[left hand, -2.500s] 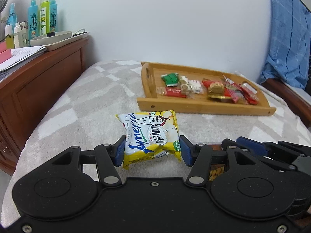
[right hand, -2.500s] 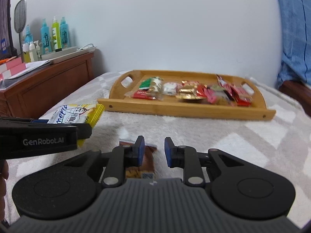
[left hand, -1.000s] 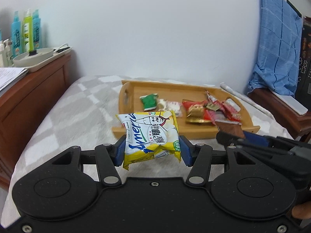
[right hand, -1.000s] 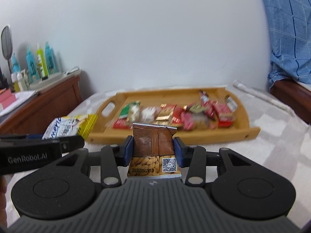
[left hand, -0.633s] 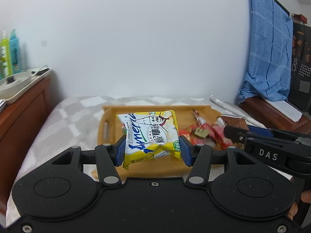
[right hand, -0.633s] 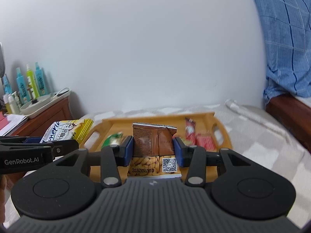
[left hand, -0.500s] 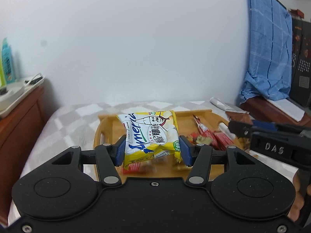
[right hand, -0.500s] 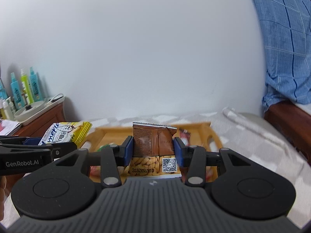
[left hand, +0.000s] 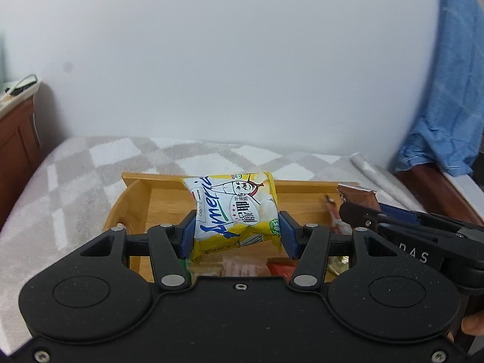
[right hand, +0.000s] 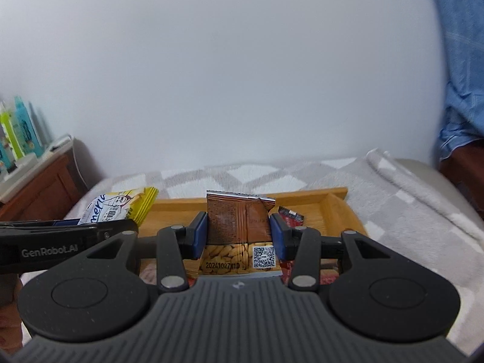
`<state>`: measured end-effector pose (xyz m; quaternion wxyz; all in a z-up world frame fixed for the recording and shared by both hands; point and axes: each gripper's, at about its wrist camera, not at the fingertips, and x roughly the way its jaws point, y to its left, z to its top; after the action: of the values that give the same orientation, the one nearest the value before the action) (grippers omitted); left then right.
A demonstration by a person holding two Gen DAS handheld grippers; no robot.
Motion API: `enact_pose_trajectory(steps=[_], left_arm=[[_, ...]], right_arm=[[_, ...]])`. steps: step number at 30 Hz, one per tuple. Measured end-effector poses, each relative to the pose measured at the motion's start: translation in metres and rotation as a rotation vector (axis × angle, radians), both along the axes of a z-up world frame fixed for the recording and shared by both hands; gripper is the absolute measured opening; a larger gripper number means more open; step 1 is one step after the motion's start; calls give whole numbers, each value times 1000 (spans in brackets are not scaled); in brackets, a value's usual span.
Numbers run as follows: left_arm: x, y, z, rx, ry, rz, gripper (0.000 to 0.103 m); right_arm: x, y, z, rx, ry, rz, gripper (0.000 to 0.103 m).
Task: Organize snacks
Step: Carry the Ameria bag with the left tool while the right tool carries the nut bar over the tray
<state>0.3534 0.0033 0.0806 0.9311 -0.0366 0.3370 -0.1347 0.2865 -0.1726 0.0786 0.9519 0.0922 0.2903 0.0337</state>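
My left gripper (left hand: 236, 230) is shut on a yellow and white snack bag (left hand: 234, 211), held above the wooden tray (left hand: 139, 193). My right gripper (right hand: 239, 233) is shut on a brown almond packet (right hand: 239, 224) and hangs over the same tray (right hand: 335, 202). Both grippers sit side by side: the right one with its brown packet (left hand: 358, 195) shows at the right of the left wrist view, and the yellow bag (right hand: 118, 205) shows at the left of the right wrist view. Several small wrapped snacks (left hand: 242, 267) lie in the tray under the grippers, mostly hidden.
The tray rests on a grey and white checked blanket (left hand: 75, 175). A wooden cabinet (right hand: 45, 187) with bottles (right hand: 18, 130) stands at the left. A blue cloth (left hand: 453, 90) hangs at the right over a wooden edge (left hand: 435, 193). A white wall is close behind.
Both grippers have travelled forward together with their packets, from in front of the tray to over it. The tray now fills the space under the fingers. The grips are unchanged.
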Motion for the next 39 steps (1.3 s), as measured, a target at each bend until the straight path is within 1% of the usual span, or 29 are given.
enact_pose_trajectory(steps=[6,12,16,19,25,37,39], left_arm=[[27,-9,-26,63,37,40,53],[40,-13,-41,96,59,60,53],[43,-13,-49,98,76,73,53],[44,-14,-52,116,72,70,53],[46,-14,-54,123,71,64,53],[50,-17,-64,133,93,64,54],[51,-17,-64,128,102,66,54]], right_arm=[[30,1,-18,-20,61,-2,48],[48,3,-30,-40,108,6,48],[54,7,-38,-56,132,8,48],[56,8,-44,-70,147,11,48],[58,6,-52,-72,163,2,48],[60,8,-56,-79,166,5,49],[60,8,-55,-78,166,5,56]])
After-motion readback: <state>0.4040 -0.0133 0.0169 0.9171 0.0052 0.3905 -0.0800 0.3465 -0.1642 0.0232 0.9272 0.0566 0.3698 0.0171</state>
